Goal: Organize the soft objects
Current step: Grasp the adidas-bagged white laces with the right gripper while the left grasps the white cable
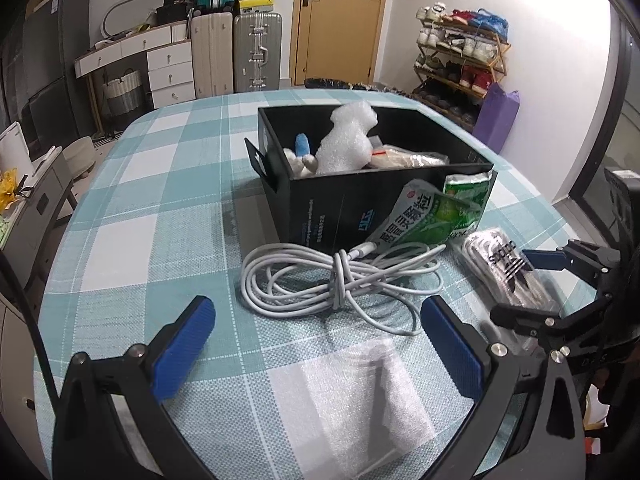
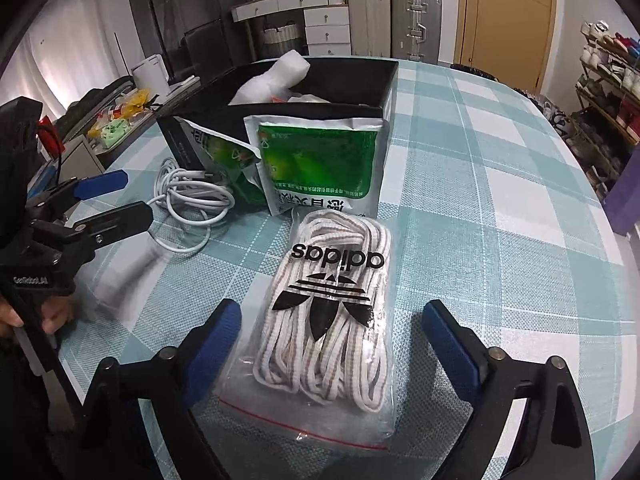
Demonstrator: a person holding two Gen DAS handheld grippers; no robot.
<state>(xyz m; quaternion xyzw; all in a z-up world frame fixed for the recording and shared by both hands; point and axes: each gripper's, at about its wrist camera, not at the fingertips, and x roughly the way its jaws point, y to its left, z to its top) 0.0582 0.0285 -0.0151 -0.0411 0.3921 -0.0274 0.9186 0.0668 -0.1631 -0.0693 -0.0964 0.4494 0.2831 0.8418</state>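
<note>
Leaning on one black box point(image 2: 372, 112): two green sachets point(image 2: 320, 160)

A home, likely an entryway or spare room: checked cloth over a table point(image 1: 168, 216), suitcases point(image 1: 258, 52) stacked against the wall, white drawers point(image 1: 170, 72), wooden door point(image 1: 340, 20), crowded shoe rack point(image 1: 460, 64), apparently a laundry basket point(image 1: 122, 92) below.

- A clear zip bag of white shoelaces point(image 2: 328, 320) with an adidas logo lies flat on the checked cloth.
- Two green foil sachets point(image 2: 320, 168) lean against the black box point(image 1: 320, 208).
- Coiled white cable point(image 1: 340, 280) beside them.
- White foam sheet point(image 1: 360, 400) lies flat.
</note>
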